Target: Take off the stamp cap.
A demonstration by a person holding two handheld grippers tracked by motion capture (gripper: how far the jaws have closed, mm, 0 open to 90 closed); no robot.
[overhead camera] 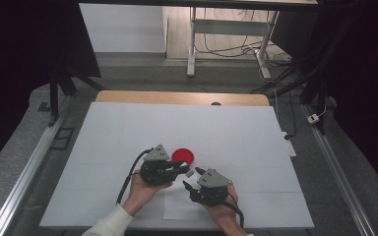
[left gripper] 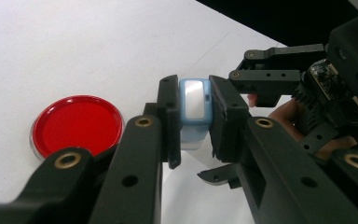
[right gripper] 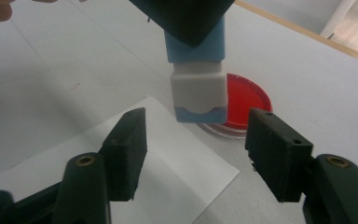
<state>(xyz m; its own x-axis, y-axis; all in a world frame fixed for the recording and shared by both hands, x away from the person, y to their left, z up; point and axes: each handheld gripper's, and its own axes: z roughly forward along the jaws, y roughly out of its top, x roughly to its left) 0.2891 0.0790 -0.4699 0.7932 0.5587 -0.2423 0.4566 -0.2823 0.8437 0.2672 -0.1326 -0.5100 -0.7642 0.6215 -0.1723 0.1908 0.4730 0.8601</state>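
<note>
- Left gripper (overhead camera: 183,168) clamps the blue-and-white stamp (left gripper: 194,106), jaws tight on its blue body.
- Stamp's long axis aims its white end at four o'clock, toward the right gripper (overhead camera: 189,187).
- Right jaws spread wide, holding nothing.
- Red dish (overhead camera: 182,156) at the stamp's eleven o'clock.

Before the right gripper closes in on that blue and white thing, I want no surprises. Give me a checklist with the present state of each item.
1. Left gripper shut on the blue and white object: ok, both jaws press its sides.
2. Right gripper open enough to take it: ok, its jaws stand apart, wider than the object's white end.
3. White end lined up between the right jaws: ok, it hangs above the gap, not yet inside.
4. Object clear of the table: ok, held up in the air.
5. Red dish out of the way: ok, it lies behind the object.
6. Whether the white end is a cap that comes off: cannot tell.
</note>
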